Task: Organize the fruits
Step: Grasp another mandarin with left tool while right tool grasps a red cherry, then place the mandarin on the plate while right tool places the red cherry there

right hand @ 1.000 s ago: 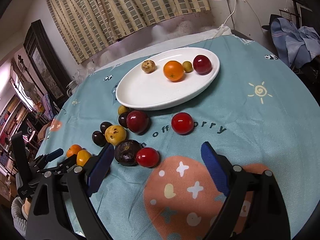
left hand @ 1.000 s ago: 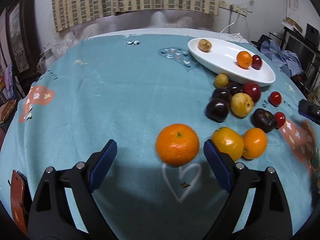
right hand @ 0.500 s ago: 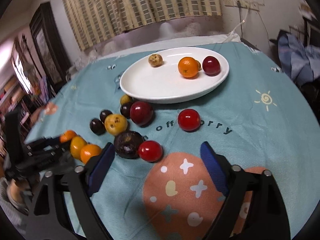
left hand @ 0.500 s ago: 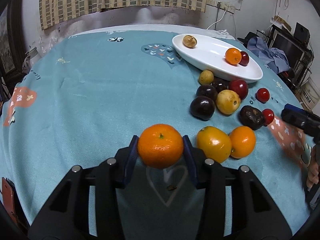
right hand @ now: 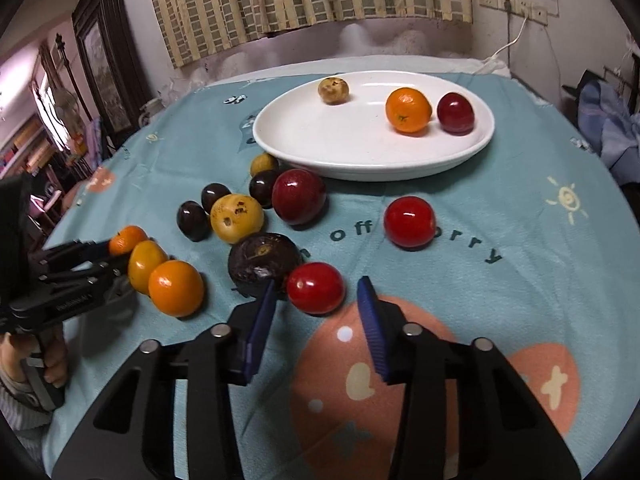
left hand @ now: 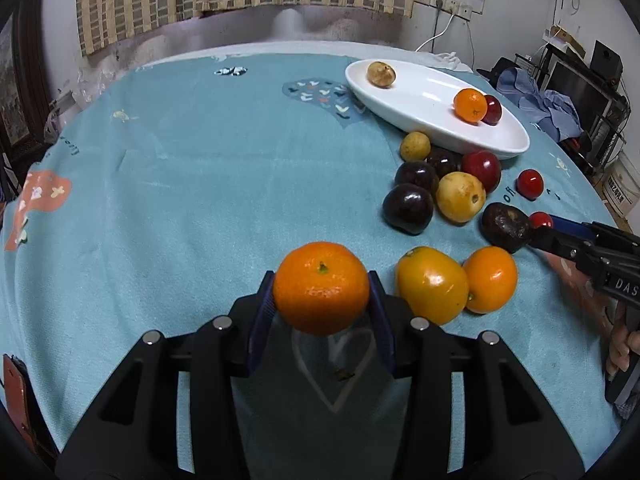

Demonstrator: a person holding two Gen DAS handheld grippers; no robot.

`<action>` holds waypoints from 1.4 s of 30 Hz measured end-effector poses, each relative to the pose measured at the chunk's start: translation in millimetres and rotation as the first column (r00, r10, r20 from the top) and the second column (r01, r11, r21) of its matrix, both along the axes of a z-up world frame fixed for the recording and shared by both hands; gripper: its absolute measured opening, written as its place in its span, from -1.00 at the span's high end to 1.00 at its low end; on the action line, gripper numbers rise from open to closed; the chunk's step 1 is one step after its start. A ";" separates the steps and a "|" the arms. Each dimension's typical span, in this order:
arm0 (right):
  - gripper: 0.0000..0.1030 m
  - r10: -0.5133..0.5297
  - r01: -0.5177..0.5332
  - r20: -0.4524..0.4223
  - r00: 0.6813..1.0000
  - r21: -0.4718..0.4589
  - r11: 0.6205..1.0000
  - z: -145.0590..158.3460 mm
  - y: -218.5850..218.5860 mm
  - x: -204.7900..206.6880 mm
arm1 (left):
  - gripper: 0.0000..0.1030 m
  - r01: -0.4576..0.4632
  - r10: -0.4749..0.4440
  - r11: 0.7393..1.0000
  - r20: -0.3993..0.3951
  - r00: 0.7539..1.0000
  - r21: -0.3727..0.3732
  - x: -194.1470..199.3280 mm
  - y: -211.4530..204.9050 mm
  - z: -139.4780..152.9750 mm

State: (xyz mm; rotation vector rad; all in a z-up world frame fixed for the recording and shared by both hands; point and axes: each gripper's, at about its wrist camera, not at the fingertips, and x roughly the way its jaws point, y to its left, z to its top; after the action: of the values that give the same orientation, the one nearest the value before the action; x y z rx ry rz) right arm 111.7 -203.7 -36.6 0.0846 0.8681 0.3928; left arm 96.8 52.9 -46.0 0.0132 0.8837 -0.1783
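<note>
My left gripper is clamped on the mandarin, both blue pads pressed against its sides, and the fruit sits just above the teal tablecloth with its shadow on a white heart outline. Just to its right, a yellow-orange fruit and a smaller orange one lie touching each other on the cloth.

Over on my right gripper, the jaws are closing around a small red tomato. It sits between the blue pads, but I see a gap on each side, so they are not pressing on it. A dark wrinkled fruit lies touching the tomato on its left, close against the left pad.

Further back, a second red tomato rests alone near the printed lettering. A cluster sits near the plate's front edge: a spotted yellow fruit, a dark red plum, several dark plums and one small yellow fruit. The white oval plate holds three fruits: a brownish one at the far rim, and an orange just beside a dark red plum.

At the left edge of the right view I see a hand gripping the left tool's handle.
</note>
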 end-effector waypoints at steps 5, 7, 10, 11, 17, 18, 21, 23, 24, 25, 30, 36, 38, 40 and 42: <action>0.44 -0.011 0.013 -0.024 1.000 0.062 0.998 -1.9 -8.0 4.6 | 0.12 0.000 0.000 1.000 -0.001 1.000 -0.006 -0.2 0.5 -0.3; 0.45 -0.021 0.025 -0.039 0.999 0.096 0.995 -2.3 -13.1 5.2 | 0.12 -0.001 0.001 1.000 -0.001 1.000 -0.017 -0.2 1.4 0.0; 0.45 -0.031 0.033 -0.021 0.999 0.081 0.996 1.4 -13.4 2.5 | 0.14 -0.007 0.007 0.999 0.002 1.000 -0.031 -0.6 3.5 0.6; 0.45 -0.030 0.032 -0.020 0.999 0.086 0.996 2.1 -13.7 2.2 | 0.14 -0.009 0.009 0.999 0.005 1.000 -0.032 -0.9 4.3 1.1; 0.45 -0.061 0.056 0.034 0.998 0.129 0.990 18.3 -26.1 -4.1 | 0.14 -0.026 0.029 0.999 0.096 0.995 -0.030 -11.8 3.8 22.5; 0.45 -0.067 0.060 0.045 0.997 0.140 0.988 22.3 -28.5 -3.3 | 0.14 -0.022 0.026 0.999 0.099 0.995 -0.047 -9.7 2.5 27.5; 0.45 -0.085 0.074 0.072 0.994 0.146 0.987 39.2 -33.3 11.6 | 0.14 0.018 -0.013 0.999 0.102 0.995 -0.051 15.7 -16.1 47.3; 0.45 -0.099 0.088 0.081 0.992 0.131 0.988 46.0 -34.0 26.3 | 0.14 0.036 -0.031 0.999 0.116 0.993 -0.036 34.2 -31.3 56.8; 0.45 -0.106 0.096 0.080 0.991 0.125 0.987 48.4 -34.4 38.3 | 0.14 0.049 -0.044 0.998 0.121 0.992 -0.035 45.0 -39.9 61.2; 0.45 -0.112 0.102 0.078 0.991 0.123 0.987 48.5 -35.1 45.9 | 0.14 0.059 -0.055 0.998 0.126 0.991 -0.034 57.9 -50.6 64.6; 0.43 -0.133 0.124 0.077 0.988 0.110 0.986 38.5 -33.3 86.9 | 0.13 0.085 -0.082 0.996 0.095 0.992 -0.031 113.7 -89.6 60.5; -0.21 -0.166 0.156 0.144 0.976 0.078 0.985 39.8 -40.6 86.2 | -0.14 0.043 -0.039 0.997 0.067 0.997 -0.071 133.5 -93.2 45.6; -0.21 -0.177 0.162 0.154 0.972 0.105 0.981 46.2 -47.7 77.5 | -0.33 0.025 -0.019 0.997 0.075 0.997 -0.076 123.6 -84.7 47.7; -0.21 -0.187 0.166 0.135 0.973 0.151 0.974 48.8 -54.2 67.9 | -0.45 -0.007 0.014 0.997 0.086 0.996 -0.075 104.5 -67.1 50.0; -0.21 -0.189 0.168 0.108 0.976 0.176 0.970 47.2 -57.9 54.4 | -0.61 -0.035 0.043 0.997 0.108 0.993 -0.071 85.2 -50.9 52.3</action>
State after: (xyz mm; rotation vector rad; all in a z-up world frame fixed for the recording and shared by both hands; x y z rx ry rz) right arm 166.2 -261.6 10.7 0.2883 0.6968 0.2968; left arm 182.0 2.0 6.3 -0.0585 0.7676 -0.1703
